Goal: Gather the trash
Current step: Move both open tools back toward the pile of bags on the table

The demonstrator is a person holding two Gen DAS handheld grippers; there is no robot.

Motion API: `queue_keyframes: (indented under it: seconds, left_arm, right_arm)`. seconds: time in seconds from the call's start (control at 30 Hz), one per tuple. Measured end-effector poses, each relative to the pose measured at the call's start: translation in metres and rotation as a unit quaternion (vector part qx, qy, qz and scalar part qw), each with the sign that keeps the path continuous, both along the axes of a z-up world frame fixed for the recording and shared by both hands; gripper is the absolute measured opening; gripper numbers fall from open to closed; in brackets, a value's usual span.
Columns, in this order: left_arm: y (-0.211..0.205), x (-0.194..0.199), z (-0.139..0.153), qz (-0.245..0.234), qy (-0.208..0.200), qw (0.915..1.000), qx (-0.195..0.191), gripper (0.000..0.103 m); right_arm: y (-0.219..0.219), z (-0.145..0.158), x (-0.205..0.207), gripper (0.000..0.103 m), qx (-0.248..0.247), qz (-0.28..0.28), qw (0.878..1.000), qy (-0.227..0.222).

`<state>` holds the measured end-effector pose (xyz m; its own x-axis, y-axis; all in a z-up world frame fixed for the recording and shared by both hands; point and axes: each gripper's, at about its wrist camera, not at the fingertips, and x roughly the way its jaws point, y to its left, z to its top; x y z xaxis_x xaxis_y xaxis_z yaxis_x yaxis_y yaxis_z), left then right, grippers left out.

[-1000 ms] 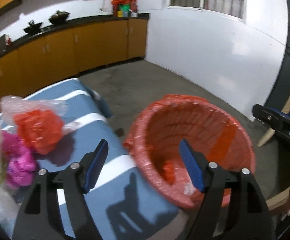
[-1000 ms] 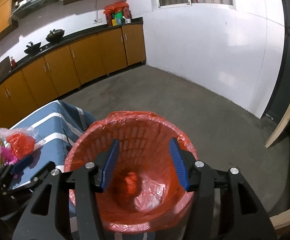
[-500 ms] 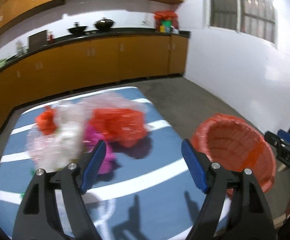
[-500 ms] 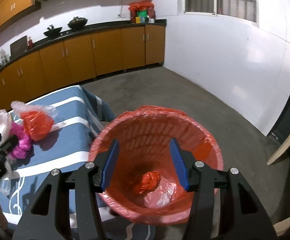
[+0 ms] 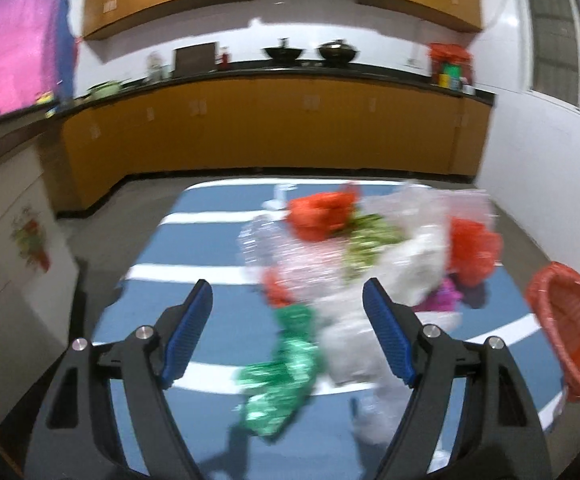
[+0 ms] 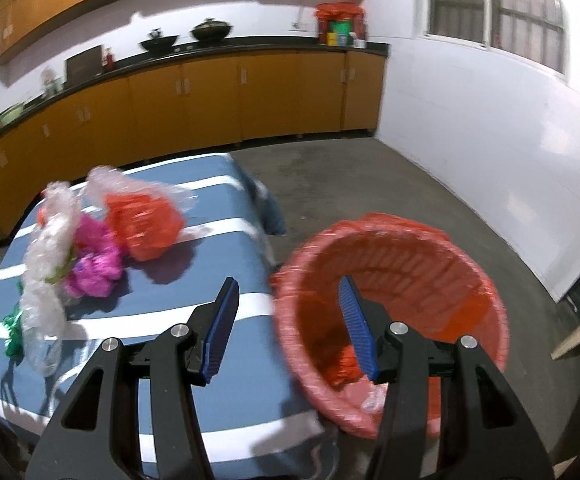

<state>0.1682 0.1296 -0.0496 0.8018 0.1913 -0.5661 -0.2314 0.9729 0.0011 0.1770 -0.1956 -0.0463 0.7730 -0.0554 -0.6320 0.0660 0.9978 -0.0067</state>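
Left wrist: trash pile (image 5: pixel 354 264) ahead of open gripper (image 5: pixel 288 334).

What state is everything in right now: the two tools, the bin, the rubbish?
Left tool: open, empty.
Right tool: open, empty.
Red-lined woven bin: upright, a little rubbish inside.
Crumpled plastic rubbish pile: lying on the blue striped table.

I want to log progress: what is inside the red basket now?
Inside the red basket, a crumpled red bag and clear plastic lie at the bottom. The right gripper's fingers cover part of it.
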Motion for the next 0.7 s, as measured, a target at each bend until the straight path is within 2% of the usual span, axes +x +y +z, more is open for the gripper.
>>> queue_keyframes:
  seconds: [0.1, 0.33, 0.57, 0.7]
  left_arm:
    - [0.022, -0.009, -0.005, 0.021, 0.006, 0.9997, -0.007, 0.076]
    - [0.042, -0.02, -0.01, 0.038, 0.009, 0.9992, -0.005, 0.076]
    - [0.062, -0.029, -0.011, 0.056, 0.007, 0.9983, -0.015, 0.076]
    - [0.071, -0.036, -0.012, 0.063, 0.007, 0.9978, -0.018, 0.076]
  right_arm:
    - [0.027, -0.002, 0.005, 0.053, -0.002, 0.03, 1.0, 0.002]
    - [0.08, -0.003, 0.013, 0.053, 0.023, 0.092, 0.995, 0.008]
    - [0.144, -0.003, 0.016, 0.053, 0.037, 0.171, 0.985, 0.006]
    - [0.169, -0.011, 0.022, 0.053, 0.037, 0.197, 0.98, 0.015]
